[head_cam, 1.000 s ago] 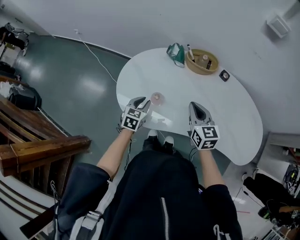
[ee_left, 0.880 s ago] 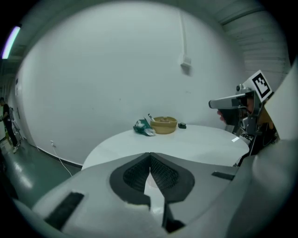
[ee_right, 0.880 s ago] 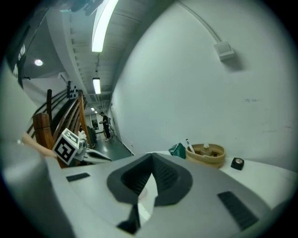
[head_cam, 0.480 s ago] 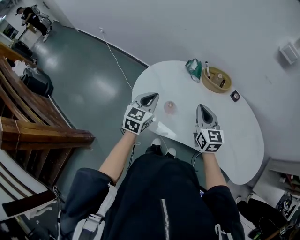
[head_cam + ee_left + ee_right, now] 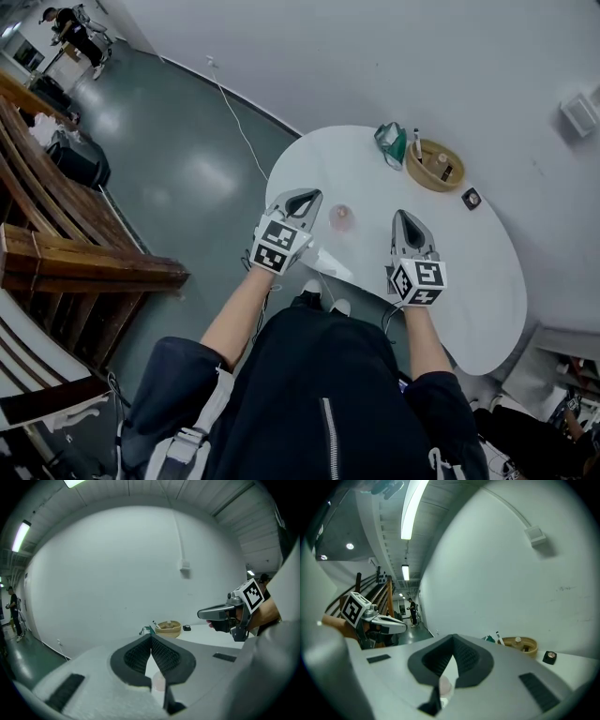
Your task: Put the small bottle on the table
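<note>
Both closed and empty, I'm hovering left gripper (image 5: 304, 196) and right gripper (image 5: 402, 217); small bottle (image 5: 341, 217) standing on table (image 5: 469, 272); I'm judging withdrawal next.

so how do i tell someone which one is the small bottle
Start at the white table. On its near side, alone between the left gripper and right gripper, is the small bottle. It is pale pink, unlike the green item and woven basket grouped at the far edge.

Black zipped top (image 5: 319, 384), grey shoulder strap (image 5: 192, 433), grey left gripper (image 5: 305, 195) and right gripper (image 5: 402, 216) with black-and-white marker cubes (image 5: 278, 246) (image 5: 419, 278)
</note>
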### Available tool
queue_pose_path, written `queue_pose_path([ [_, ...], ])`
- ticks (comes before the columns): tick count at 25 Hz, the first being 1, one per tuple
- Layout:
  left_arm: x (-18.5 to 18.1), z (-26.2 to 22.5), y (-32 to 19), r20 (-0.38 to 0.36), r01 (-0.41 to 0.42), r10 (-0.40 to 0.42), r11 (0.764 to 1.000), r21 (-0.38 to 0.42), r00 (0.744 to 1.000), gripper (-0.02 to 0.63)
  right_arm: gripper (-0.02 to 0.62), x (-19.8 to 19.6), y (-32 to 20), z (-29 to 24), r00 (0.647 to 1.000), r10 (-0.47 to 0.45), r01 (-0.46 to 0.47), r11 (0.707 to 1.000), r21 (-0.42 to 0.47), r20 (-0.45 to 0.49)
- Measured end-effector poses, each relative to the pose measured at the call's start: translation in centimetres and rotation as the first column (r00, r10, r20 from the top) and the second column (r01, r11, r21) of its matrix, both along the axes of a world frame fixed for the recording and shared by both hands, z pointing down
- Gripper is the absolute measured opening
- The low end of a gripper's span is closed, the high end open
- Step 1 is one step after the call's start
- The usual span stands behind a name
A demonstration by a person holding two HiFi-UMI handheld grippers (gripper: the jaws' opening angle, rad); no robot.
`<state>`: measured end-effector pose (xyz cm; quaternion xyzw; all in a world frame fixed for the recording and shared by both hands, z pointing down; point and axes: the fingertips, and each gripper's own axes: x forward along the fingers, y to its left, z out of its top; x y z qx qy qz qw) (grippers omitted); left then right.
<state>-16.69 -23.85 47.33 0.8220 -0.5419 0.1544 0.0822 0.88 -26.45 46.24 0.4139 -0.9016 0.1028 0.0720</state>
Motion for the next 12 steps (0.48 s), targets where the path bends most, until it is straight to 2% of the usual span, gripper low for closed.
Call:
queue_pose_path([
  [5,0.09,-0.05,-0.12,-0.032,0.008,-0.009,1.0,-0.006,0.999,0.006,0.0,0.15,0.1,0.1,1.0,0.001,-0.001,1.0,-0.002,-0.003],
  [12,0.37,0.14,-0.42,-0.009,0.003,-0.003,1.0,-0.01,1.0,0.006,0.0,0.15,0.0,0.05,1.0,0.0,0.0,1.0,0.005,-0.001],
])
